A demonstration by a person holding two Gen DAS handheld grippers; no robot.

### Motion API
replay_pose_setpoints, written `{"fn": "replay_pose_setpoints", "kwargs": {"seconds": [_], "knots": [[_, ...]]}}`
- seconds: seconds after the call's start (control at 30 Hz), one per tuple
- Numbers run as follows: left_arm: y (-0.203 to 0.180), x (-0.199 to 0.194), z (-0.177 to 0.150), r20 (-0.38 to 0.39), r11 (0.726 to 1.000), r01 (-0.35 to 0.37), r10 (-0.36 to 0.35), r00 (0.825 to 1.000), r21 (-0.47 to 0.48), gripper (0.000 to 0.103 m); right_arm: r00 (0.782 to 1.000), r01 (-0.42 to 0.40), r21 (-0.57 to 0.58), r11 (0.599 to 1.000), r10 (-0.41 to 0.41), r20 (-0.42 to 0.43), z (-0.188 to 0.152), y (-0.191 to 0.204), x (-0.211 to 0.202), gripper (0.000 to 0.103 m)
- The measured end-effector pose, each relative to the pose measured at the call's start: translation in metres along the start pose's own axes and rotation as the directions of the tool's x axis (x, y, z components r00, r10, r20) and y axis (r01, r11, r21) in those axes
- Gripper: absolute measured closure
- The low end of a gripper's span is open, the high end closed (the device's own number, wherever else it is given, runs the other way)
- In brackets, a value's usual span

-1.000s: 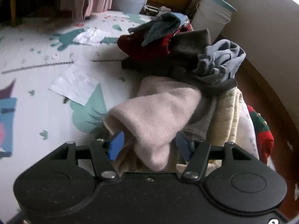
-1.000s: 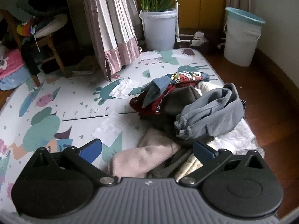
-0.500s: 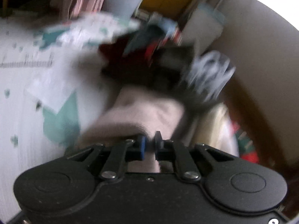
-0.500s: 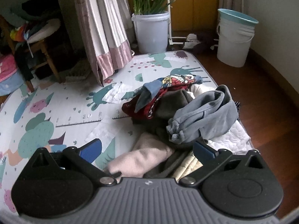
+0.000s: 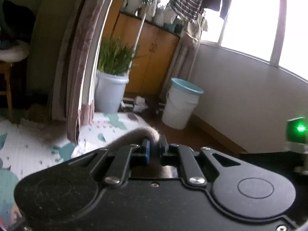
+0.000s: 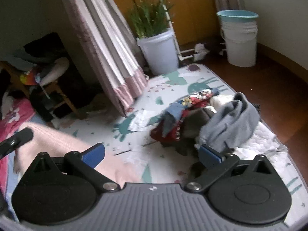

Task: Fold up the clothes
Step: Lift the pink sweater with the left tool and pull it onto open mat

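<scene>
My left gripper (image 5: 154,146) is shut on a fold of the pale pink knit garment (image 5: 138,134), raised well above the patterned play mat (image 5: 28,150). In the right wrist view the same pink garment (image 6: 63,144) hangs at the left, with part of the left gripper's black body (image 6: 17,138) beside it. My right gripper (image 6: 152,155) is open with nothing between its fingers. It hovers over the mat (image 6: 173,80), near the clothes pile: a grey garment (image 6: 233,123), a red and blue printed one (image 6: 184,113) and white quilted cloth (image 6: 259,144).
A striped curtain (image 6: 107,44) hangs to the mat's far edge. A white bucket with a green plant (image 6: 159,52) and a white bucket with a teal rim (image 6: 240,38) stand on the wooden floor (image 6: 269,77) behind. A chair with clutter (image 6: 38,80) is at left.
The left gripper closed on the pink garment and lifted it high off the pile, swinging it left. The right gripper rose slightly and rolled; the pink garment now hangs at its left.
</scene>
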State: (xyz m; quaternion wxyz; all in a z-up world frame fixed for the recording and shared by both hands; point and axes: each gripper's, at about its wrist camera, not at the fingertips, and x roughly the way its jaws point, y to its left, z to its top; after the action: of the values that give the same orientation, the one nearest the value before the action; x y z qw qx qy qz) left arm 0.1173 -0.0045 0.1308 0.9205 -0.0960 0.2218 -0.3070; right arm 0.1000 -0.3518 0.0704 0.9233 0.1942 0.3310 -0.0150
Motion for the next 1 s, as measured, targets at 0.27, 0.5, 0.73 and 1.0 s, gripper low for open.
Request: {"fn": "replay_pose_setpoints", "kwargs": {"seconds": [0.27, 0.5, 0.73, 1.0], "knots": [[0.066, -0.030, -0.081, -0.192, 0.884, -0.421, 0.458, 0.868, 0.204, 0.092, 0.999, -0.001, -0.129, 0.992, -0.003, -0.032, -0.018, 0.038, 0.008, 0.000], [0.115, -0.040, -0.127, -0.295, 0.817, -0.510, 0.574, 0.764, 0.270, 0.080, 0.995, -0.004, -0.288, 0.958, -0.026, -0.099, -0.045, 0.066, 0.032, 0.000], [0.109, -0.042, -0.185, -0.378, 0.863, -0.360, 0.484, 0.789, 0.353, 0.056, 0.980, -0.094, -0.354, 0.930, 0.025, -0.196, -0.063, 0.086, 0.052, 0.000], [0.089, -0.013, -0.300, -0.510, 0.817, -0.122, 0.460, 0.727, 0.564, 0.047, 0.967, -0.161, -0.436, 0.885, 0.052, -0.251, -0.083, 0.099, 0.062, 0.000]]}}
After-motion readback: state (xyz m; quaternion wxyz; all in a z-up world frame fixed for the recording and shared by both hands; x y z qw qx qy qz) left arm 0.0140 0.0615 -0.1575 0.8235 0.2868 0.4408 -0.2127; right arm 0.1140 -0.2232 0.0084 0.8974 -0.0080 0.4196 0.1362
